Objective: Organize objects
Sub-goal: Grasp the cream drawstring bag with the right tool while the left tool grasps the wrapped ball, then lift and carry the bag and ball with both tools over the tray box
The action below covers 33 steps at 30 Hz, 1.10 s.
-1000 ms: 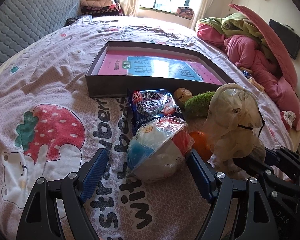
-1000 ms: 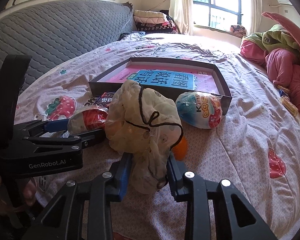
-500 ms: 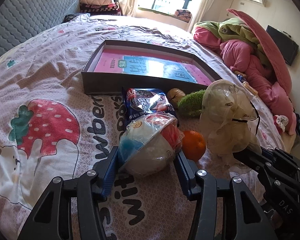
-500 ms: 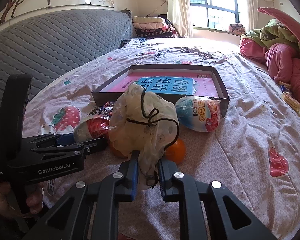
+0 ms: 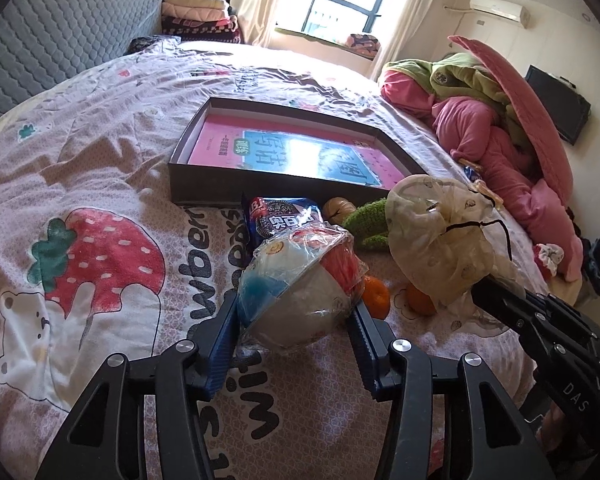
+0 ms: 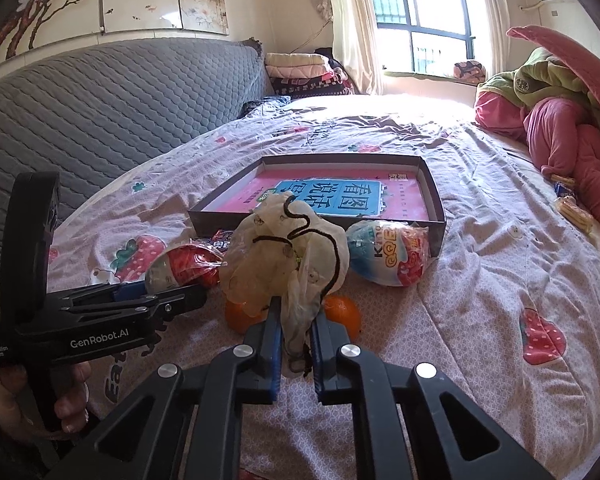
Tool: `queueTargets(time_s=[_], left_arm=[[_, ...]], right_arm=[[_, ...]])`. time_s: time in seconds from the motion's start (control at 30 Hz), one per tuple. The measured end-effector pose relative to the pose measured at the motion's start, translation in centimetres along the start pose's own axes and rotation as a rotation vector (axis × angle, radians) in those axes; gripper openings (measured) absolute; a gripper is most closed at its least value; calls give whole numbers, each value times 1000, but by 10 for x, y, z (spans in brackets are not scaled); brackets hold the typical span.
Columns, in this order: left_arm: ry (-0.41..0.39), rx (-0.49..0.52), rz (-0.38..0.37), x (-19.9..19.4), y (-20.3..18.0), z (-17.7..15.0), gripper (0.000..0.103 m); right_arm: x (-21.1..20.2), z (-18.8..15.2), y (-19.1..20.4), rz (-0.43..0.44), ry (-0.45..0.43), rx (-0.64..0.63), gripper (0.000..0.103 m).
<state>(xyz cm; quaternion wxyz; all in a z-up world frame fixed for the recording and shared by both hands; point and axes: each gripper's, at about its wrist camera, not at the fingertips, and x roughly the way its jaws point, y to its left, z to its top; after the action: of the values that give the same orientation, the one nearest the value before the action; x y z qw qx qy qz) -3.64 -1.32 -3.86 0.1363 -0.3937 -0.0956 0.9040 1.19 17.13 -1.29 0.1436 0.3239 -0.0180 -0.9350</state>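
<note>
Eggs: we count two foil-wrapped toy eggs; one egg (image 5: 300, 292) sits between our left gripper's blue pads, the second egg (image 6: 388, 252) lies against the box's near corner on the right.
Left gripper (image 5: 294, 316): jaws closing, pads pressing on both sides of the first egg, which sits low over the bedspread (image 5: 100, 152).
Right gripper (image 6: 296, 332): fingers together, clamped on the gathered neck of one translucent drawstring bag (image 6: 284, 256), which stands upright above them.
Oranges: two, on the bedspread just under the bag, one orange (image 6: 238, 314) left, the other orange (image 6: 342, 312) right.
Snack packet (image 5: 280, 216): one, blue, lying in front of the box.
Box (image 5: 260, 188): one, shallow, dark-walled, open, one pink-and-blue book (image 6: 332, 196) flat inside.
Green knitted toy (image 5: 368, 220): one, beside the packet.
Hand (image 6: 32, 396): one in view, gripping the left gripper's handle.
</note>
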Motion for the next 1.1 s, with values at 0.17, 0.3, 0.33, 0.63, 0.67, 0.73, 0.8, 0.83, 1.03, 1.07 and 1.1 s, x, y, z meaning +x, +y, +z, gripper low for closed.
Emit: queueTargets(time_s=[0.17, 0.3, 0.33, 0.63, 0.67, 0.73, 0.8, 0.83, 1.03, 1.07, 1.1], left_arm=[[-17, 15, 1, -10, -7, -1, 53], [-35, 25, 7, -19, -12, 1, 53], [-39, 27, 8, -21, -13, 2, 53], [-72, 40, 18, -37, -24, 10, 53], [-75, 41, 19, -38, -25, 11, 53], [-77, 44, 21, -40, -28, 16, 53], [-85, 50, 32, -41, -32, 21, 53], [-93, 53, 32, -42, -34, 24, 53], [-121, 70, 41, -40, -41, 41, 53], [-128, 70, 39, -40, -41, 43, 53], [-134, 71, 38, -39, -41, 45, 53]], right_arm=[[-11, 4, 1, 6, -36, -5, 11], [-18, 7, 1, 8, -56, -3, 11], [-20, 7, 1, 6, -62, -2, 11], [-35, 14, -3, 11, -105, 12, 11], [-37, 15, -3, 10, -110, 13, 11], [-38, 18, -3, 13, -118, 14, 11], [-39, 21, -3, 17, -122, 10, 11], [-39, 22, -2, 15, -126, 11, 11], [-38, 31, -2, 11, -145, -2, 11], [-37, 33, -2, 8, -146, -6, 11], [-36, 34, -2, 5, -149, -10, 11]])
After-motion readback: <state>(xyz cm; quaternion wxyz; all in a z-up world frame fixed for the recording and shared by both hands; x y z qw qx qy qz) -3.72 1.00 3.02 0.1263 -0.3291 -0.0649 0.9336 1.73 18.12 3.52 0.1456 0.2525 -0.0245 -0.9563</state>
